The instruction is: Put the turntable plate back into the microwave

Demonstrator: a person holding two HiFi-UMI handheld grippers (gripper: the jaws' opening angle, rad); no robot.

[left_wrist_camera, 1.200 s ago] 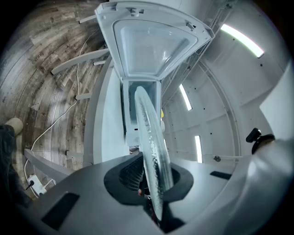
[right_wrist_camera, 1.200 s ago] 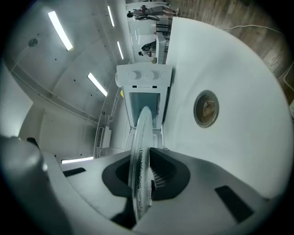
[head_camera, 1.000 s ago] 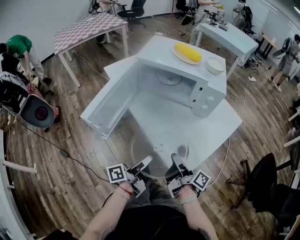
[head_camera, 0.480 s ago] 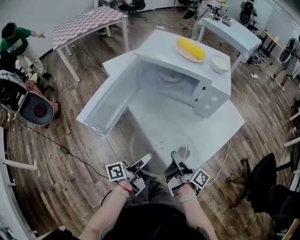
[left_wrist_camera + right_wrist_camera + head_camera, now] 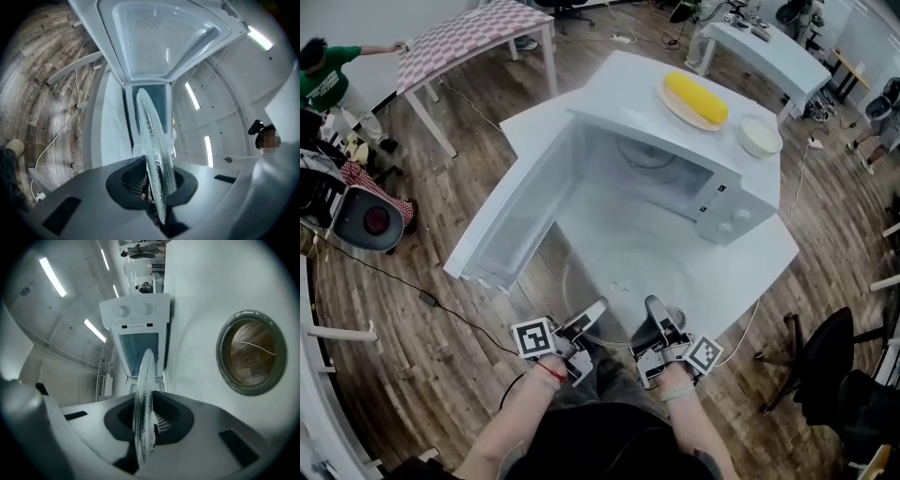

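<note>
- The turntable plate (image 5: 623,286) is pinched at its near rim by both tongs; the left gripper (image 5: 591,317) and right gripper (image 5: 656,309) are each clamped on the glass.
- The plate is held at the near edge of the table (image 5: 759,253), in front of the open microwave (image 5: 727,202).
- Over the last second the microwave has been brought nearer; the approach is judged under way, and insertion not yet begun.

In the head view the clear turntable plate (image 5: 622,281) is only a faint outline by the near edge of the tabletop (image 5: 764,253). Its near rim is covered by the left gripper (image 5: 589,319) and right gripper (image 5: 657,315). In both gripper views that rim vanishes down between the jaws. The lettering on the panel of the microwave (image 5: 727,202) is too small to read.
</note>
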